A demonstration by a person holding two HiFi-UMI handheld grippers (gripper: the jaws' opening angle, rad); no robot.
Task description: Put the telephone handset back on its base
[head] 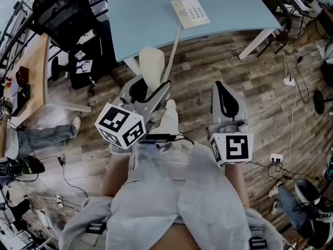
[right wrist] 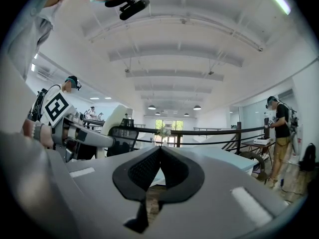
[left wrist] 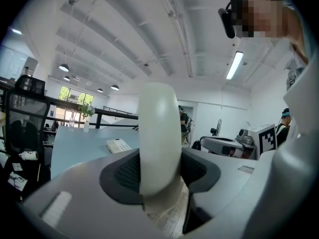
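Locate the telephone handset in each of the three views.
Head view: handset above centre, held by the left hand-held gripper.
Left gripper view: handset at centre, upright between the jaws.
Right gripper view: handset left of centre, beyond the jaws.
Shared landmark: the pale blue table.

Bright ceiling strip lights, strong fisheye warping, dark vignetted corners.

handset [head: 152, 66] 1 | telephone base [head: 190, 12] 1 | grippers [head: 145, 90] [head: 222, 87] 2 | table [head: 140, 14] 1 | office chair [head: 62, 9] 1

The base [head: 190, 12] sits on the table [head: 140, 20]. The handset [head: 152, 64] is before the table, within the left gripper [head: 151, 90]. The right gripper [head: 222, 87] is beside it.
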